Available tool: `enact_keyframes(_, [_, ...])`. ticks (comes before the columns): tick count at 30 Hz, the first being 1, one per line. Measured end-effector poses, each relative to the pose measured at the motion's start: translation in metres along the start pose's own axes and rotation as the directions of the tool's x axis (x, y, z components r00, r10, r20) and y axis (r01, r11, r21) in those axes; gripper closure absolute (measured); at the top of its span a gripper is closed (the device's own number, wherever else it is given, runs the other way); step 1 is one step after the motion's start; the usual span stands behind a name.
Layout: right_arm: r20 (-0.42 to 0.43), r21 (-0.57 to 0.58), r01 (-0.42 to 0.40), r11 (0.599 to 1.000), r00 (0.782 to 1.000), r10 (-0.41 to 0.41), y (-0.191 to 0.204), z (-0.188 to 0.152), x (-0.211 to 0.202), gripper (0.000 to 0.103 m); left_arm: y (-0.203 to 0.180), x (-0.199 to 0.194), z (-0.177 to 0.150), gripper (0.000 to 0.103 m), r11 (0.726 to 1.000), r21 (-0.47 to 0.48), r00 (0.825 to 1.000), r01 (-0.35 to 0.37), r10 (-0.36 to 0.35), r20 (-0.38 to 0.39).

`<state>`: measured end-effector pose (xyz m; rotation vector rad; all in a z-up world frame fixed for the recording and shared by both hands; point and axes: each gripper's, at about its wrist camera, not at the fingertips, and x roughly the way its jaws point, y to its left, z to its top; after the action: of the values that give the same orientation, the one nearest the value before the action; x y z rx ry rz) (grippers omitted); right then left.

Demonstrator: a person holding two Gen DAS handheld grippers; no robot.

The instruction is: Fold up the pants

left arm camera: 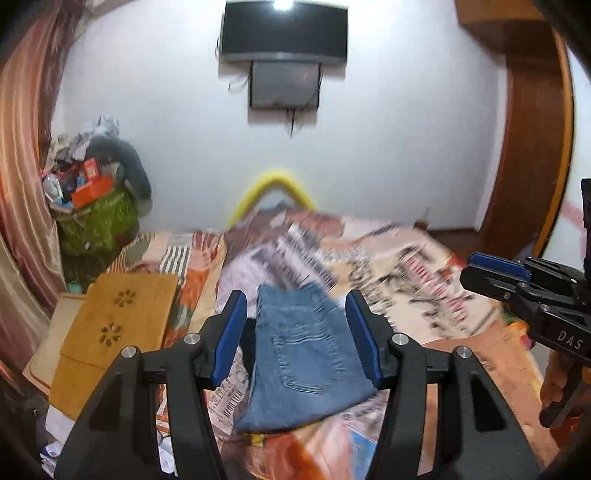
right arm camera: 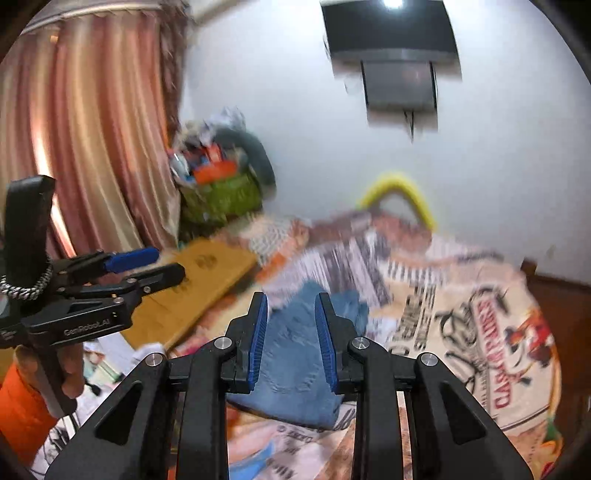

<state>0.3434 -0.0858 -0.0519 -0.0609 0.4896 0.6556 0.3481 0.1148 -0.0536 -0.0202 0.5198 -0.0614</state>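
Note:
The blue denim pants (left arm camera: 301, 354) lie folded into a compact bundle on the patterned bedspread, a back pocket facing up. They also show in the right wrist view (right arm camera: 295, 350). My left gripper (left arm camera: 299, 314) is open and empty, held above the bundle, and shows from the side in the right wrist view (right arm camera: 155, 264). My right gripper (right arm camera: 291, 317) is open and empty, above the pants. It also shows at the right edge of the left wrist view (left arm camera: 480, 269).
A wooden lap board (left arm camera: 118, 325) lies left of the pants on the bed (left arm camera: 424, 288). A green basket of clutter (left arm camera: 92, 206) stands by the pink curtain (right arm camera: 92, 129). A television (left arm camera: 284, 33) hangs on the far wall. A yellow curved bar (left arm camera: 273, 184) is at the bed's far end.

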Motion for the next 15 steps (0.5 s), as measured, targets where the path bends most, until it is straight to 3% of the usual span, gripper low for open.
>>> enact_keyframes(8, [0.213,-0.047,-0.018,0.999,0.977,0.028,0.062,-0.003,-0.128,0.079,-0.021,-0.143,-0.009,0.048,1.0,-0.018,0.981,0.005,-0.002,0.193])
enact_keyframes(15, [0.291,-0.059,-0.011,0.998,0.956,0.028,0.097,-0.033,-0.18,0.079,-0.04,-0.218,-0.047,0.045,0.999,-0.017,0.953,-0.028,0.032,0.301])
